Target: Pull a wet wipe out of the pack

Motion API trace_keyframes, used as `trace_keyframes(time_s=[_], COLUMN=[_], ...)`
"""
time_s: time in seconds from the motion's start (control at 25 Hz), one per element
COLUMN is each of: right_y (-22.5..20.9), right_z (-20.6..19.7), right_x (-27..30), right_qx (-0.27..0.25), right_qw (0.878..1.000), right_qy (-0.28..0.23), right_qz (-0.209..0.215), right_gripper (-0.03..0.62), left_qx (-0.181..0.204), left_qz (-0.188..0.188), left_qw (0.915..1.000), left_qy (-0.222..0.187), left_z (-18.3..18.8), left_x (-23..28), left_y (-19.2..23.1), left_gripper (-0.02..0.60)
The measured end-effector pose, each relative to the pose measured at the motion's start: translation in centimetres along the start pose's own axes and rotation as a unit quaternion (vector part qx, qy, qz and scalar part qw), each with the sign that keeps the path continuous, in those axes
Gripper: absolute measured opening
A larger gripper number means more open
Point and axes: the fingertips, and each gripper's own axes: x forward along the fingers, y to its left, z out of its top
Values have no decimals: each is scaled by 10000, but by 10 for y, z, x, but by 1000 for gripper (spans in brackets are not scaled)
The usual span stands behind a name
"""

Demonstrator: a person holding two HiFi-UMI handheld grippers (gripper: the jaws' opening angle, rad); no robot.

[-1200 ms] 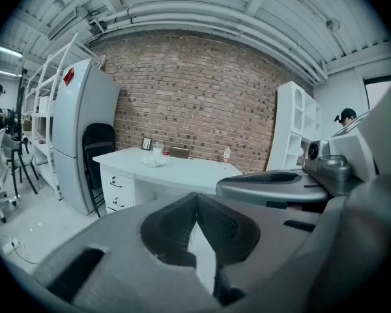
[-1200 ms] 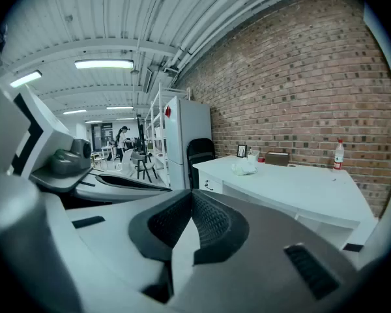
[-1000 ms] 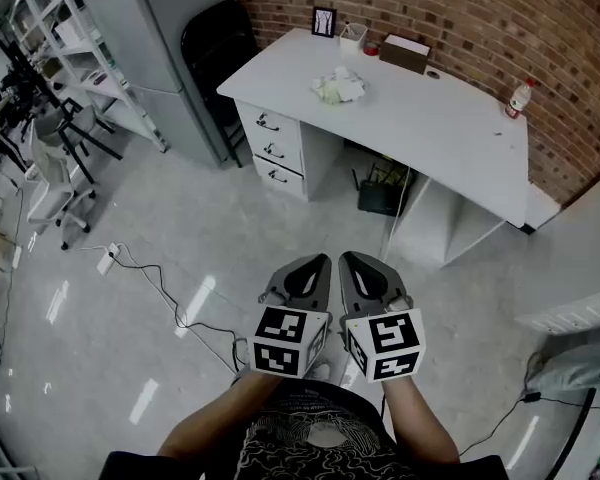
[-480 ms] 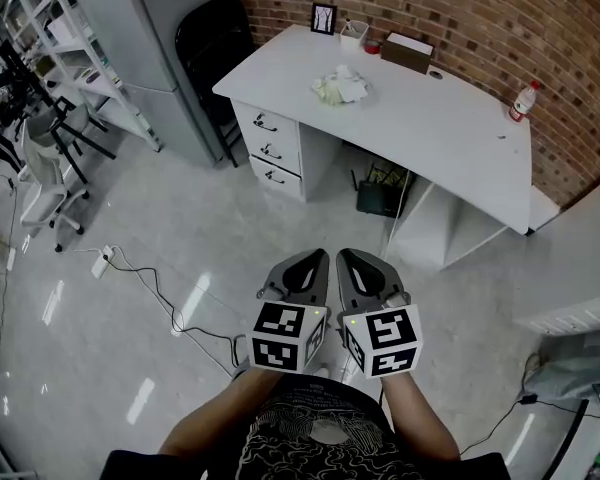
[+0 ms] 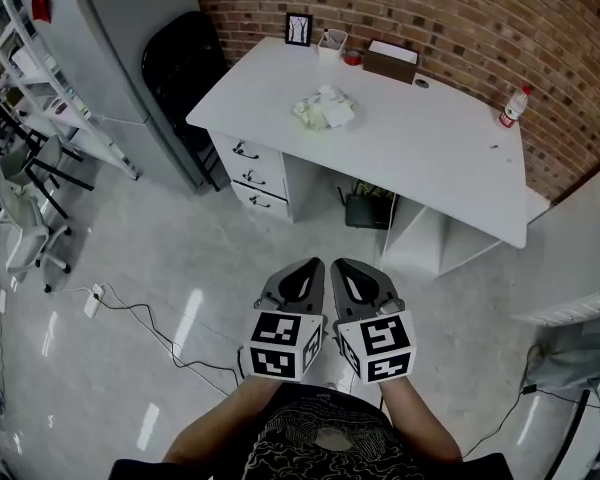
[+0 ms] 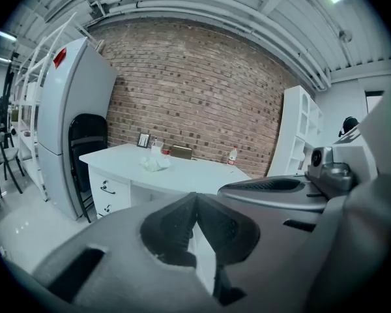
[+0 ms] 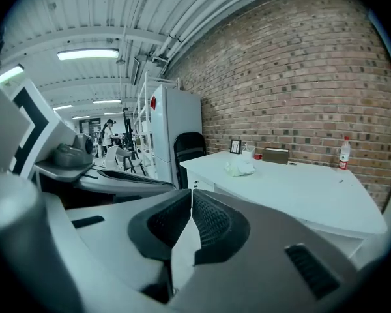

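Note:
A pale wet wipe pack with crumpled wipes on top (image 5: 323,110) lies on the white desk (image 5: 430,153) by the brick wall; it also shows small in the left gripper view (image 6: 156,163) and the right gripper view (image 7: 240,168). Both grippers are held side by side low over the floor, far short of the desk. My left gripper (image 5: 302,270) is shut with nothing in it, its jaws meeting (image 6: 195,197). My right gripper (image 5: 346,267) is shut and empty too, jaws touching (image 7: 191,194).
On the desk stand a picture frame (image 5: 298,29), a cup (image 5: 330,44), a brown box (image 5: 391,61) and a bottle (image 5: 509,107). A black chair (image 5: 180,63) and grey cabinet (image 5: 120,28) stand left of the desk. Cables (image 5: 140,313) trail on the floor.
The view has shifted: the desk now lies slightly further left and higher in the head view. Both grippers stay shut side by side.

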Motion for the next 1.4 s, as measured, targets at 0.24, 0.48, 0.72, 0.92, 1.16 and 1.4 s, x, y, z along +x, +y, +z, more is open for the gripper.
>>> trace_keyframes(time_s=[0.24,0.48,0.72,0.92,1.16,1.4], right_y=[-9,-16,-17,-15,-20,-30], right_z=[22,43,58,69,74,79], right_x=[42,82,116,137,154,169], right_qx=[43,99,121,113,115,125], right_qw=[9997,9989,9978,9967,9961,9959], right_qy=[74,114,138,147,141,57], right_qz=[-226,-443,-635,-790,-865,-897], right_gripper=[18,18,18,18,18,18], left_qx=[56,126,207,251,248,268], left_qz=[-239,-475,-698,-856,-947,-924], left_qw=[9997,9987,9973,9960,9952,9953], left_qy=[66,104,115,101,74,77], left_z=[26,49,67,79,85,90], left_x=[29,54,73,83,96,112], left_y=[33,66,94,113,126,135], left_gripper=[11,11,11,11,11,11])
